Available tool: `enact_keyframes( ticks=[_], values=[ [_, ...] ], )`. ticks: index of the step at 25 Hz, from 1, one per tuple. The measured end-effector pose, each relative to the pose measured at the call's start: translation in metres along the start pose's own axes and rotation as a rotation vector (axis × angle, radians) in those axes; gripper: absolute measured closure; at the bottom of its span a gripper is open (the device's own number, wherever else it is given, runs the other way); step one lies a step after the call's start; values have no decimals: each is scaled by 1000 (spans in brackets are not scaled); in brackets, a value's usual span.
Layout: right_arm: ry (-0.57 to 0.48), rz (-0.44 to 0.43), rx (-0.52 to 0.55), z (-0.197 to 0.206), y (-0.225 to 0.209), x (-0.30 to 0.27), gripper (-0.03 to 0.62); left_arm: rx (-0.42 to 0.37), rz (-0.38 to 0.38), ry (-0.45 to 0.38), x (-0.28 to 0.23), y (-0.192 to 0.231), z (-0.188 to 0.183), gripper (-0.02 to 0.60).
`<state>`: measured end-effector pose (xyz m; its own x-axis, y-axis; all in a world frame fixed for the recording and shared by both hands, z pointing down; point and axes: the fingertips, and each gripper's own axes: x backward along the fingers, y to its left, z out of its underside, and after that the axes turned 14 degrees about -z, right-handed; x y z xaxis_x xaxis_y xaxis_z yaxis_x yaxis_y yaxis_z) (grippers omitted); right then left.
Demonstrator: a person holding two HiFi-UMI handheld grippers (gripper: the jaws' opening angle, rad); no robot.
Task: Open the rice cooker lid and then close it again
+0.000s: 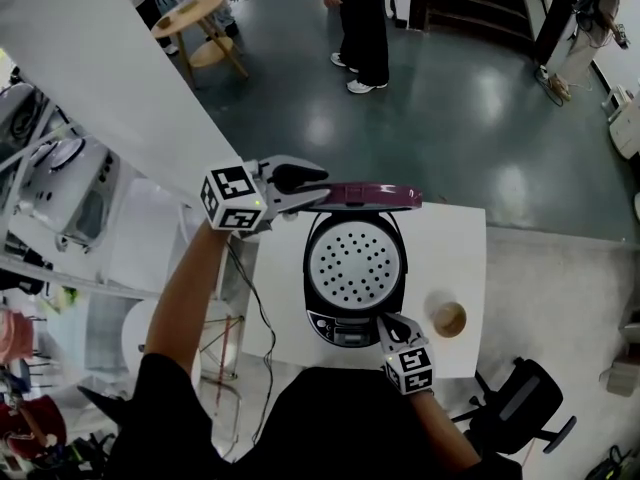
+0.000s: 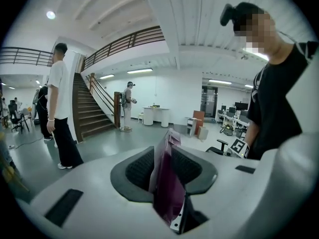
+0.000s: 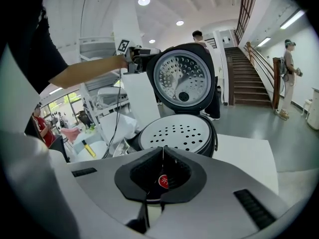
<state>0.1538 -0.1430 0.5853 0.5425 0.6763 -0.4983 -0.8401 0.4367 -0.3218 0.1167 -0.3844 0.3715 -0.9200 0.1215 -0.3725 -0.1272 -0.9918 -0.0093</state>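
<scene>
Jaws of the left gripper (image 1: 318, 184) clamp the raised lid (image 1: 368, 195); the right gripper (image 1: 386, 321), jaws closed on nothing, sits at the cooker (image 1: 342, 328) front. I'd swing the lid down slowly, with the base steadied.

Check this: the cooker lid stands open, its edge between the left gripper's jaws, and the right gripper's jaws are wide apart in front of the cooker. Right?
No: the right gripper view shows the right gripper with jaws together in front of the cooker. The lid is open, edge in the left gripper.
</scene>
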Motion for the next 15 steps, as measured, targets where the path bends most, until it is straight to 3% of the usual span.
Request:
enact_keyframes(
  ticks=[4,10,15],
  values=[
    [-7,-5,-15,2,4,-2,592,-38,40,11,2,-16,6,487],
    [-113,6,-64,-19,8,5,594,-73,97,41,8,-40,15,499],
    [-136,28,-81,-20,7,6,594,-89,110,41,9,-48,20,504]
  ],
)
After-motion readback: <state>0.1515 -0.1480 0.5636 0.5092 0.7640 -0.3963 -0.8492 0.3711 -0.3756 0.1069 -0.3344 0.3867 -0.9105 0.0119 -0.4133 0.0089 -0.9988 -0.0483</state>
